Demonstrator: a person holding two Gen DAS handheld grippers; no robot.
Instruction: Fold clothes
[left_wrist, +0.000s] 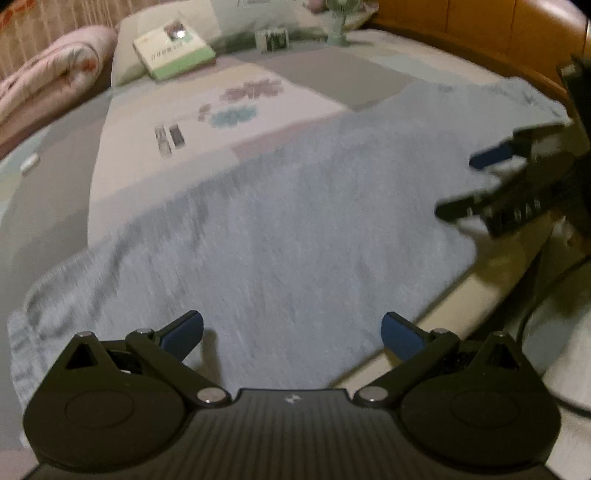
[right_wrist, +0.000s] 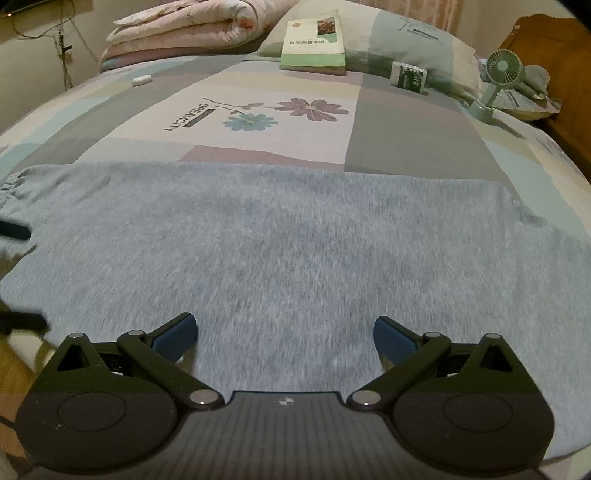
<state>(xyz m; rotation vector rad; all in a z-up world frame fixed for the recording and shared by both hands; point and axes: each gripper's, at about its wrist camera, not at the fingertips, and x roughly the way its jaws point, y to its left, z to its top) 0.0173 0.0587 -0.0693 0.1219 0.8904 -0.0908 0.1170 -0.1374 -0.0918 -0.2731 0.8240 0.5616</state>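
Grey garment (right_wrist: 280, 251) lies flat across near edge of patchwork floral bedsheet (right_wrist: 413, 147), w/ left gripper (left_wrist: 291, 332) & right gripper (right_wrist: 284, 334) both wide open, empty, above it; wooden headboard (right_wrist: 561, 74) beyond.

Left gripper (left_wrist: 291, 332): black ribbed body; two round black discs; silver pivot screws; blue pads on black fingers (left_wrist: 184, 330); right gripper (right_wrist: 285, 334) identical, small white logo.

grey-blue garment (right_wrist: 288, 236) spread flat across the bed's near edge — smooth, unfolded.
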